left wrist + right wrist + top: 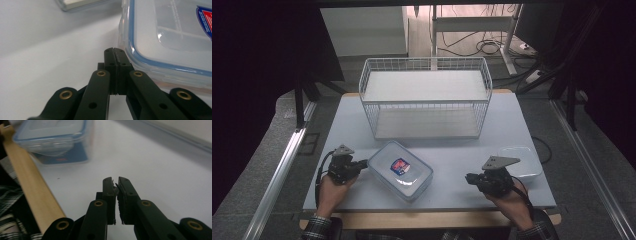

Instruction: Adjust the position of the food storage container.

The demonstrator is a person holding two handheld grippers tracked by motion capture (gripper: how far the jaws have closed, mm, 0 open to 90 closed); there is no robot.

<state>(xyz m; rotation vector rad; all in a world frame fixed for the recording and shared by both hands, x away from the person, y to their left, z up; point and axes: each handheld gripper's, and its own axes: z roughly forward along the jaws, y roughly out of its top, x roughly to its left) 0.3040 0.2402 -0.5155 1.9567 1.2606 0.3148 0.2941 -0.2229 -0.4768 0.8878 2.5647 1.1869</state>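
Observation:
A clear plastic box [401, 171] with a blue-sealed lid and a red and blue label lies at the front middle of the white table [512, 120]. My left gripper [364, 163] is shut with nothing in it, its tips right at the box's left side. In the left gripper view the shut jaws [114, 51] point at the lid's blue rim [140, 58]. My right gripper [468, 177] is off to the box's right, apart from it and pointing toward it. Its jaws [116, 180] stand together with only a thin slit and hold nothing; the box [53, 137] lies farther off.
A white wire basket [426, 97] stands at the back middle of the table. A shallow clear tray [519, 160] lies at the right, just behind my right hand. The table's wooden front edge [27, 175] runs close by the right gripper.

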